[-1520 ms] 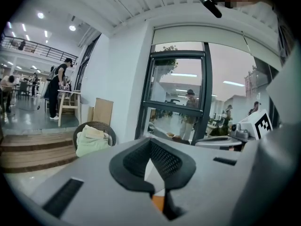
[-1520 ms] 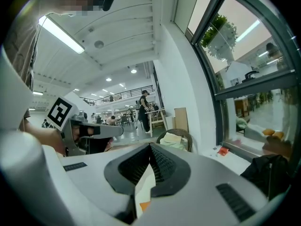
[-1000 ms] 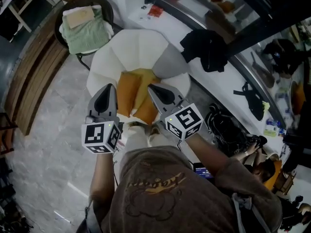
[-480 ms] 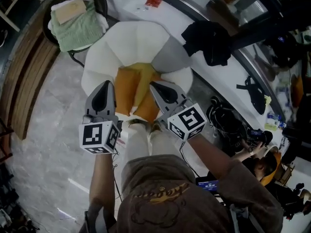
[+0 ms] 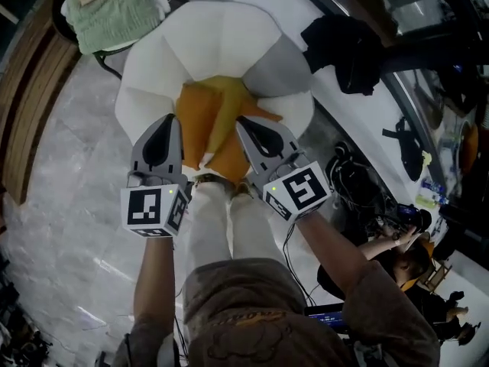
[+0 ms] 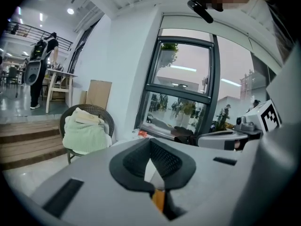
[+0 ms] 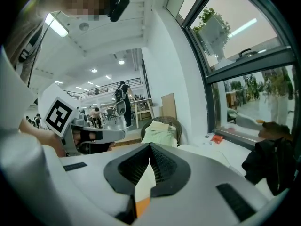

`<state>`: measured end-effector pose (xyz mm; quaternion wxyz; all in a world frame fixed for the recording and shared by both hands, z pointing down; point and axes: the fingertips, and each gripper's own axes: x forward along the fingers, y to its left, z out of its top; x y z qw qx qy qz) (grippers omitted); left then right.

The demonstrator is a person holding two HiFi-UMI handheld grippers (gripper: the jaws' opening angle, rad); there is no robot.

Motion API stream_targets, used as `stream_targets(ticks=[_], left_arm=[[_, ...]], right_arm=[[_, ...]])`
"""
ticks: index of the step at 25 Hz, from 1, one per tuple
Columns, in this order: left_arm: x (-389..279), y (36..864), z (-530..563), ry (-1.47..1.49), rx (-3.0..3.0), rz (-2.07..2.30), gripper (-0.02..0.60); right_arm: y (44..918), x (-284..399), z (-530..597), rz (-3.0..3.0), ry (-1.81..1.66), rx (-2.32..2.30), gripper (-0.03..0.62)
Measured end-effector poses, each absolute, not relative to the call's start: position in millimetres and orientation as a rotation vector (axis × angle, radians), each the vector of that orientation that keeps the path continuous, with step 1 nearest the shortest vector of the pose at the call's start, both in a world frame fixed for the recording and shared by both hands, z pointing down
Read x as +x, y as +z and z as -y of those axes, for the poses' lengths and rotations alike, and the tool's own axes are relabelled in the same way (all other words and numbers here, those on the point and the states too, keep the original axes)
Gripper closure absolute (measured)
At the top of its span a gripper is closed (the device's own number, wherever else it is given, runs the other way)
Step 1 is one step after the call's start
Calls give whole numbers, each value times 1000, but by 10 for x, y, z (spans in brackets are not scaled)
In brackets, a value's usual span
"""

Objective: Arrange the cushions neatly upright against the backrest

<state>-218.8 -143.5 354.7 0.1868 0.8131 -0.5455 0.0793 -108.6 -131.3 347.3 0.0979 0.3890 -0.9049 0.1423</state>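
The left hand-held gripper (image 5: 167,122) and the right hand-held gripper (image 5: 243,123) are both closed with nothing between their jaws. They are held side by side above the front edge of a white scalloped fabric armchair (image 5: 218,44). The soft orange cushions (image 5: 200,117) lie bunched on its seat, overlapping below the backrest.

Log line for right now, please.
stage: pre-grasp | left gripper: shut, empty | right gripper: shut, empty | cushions: askew on chair

Head view downward, gripper views toward armchair (image 5: 221,60)
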Motion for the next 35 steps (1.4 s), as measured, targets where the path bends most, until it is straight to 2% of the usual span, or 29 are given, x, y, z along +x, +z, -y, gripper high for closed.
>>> stream_targets(ticks=[16,32,35], left_arm=[[-2128,4996,1198,310,2199,1458,576],[-2170,5660,1825,368,2198,1444,574],[-2213,5881,1958,381,2170,1458,542]], right_arm=[[4867,-1058,1223,2560,559,1171,574],[5348,-1140,1426,2489,662,1183,574],[5437,-1155,1419,2479,685,1172,574]])
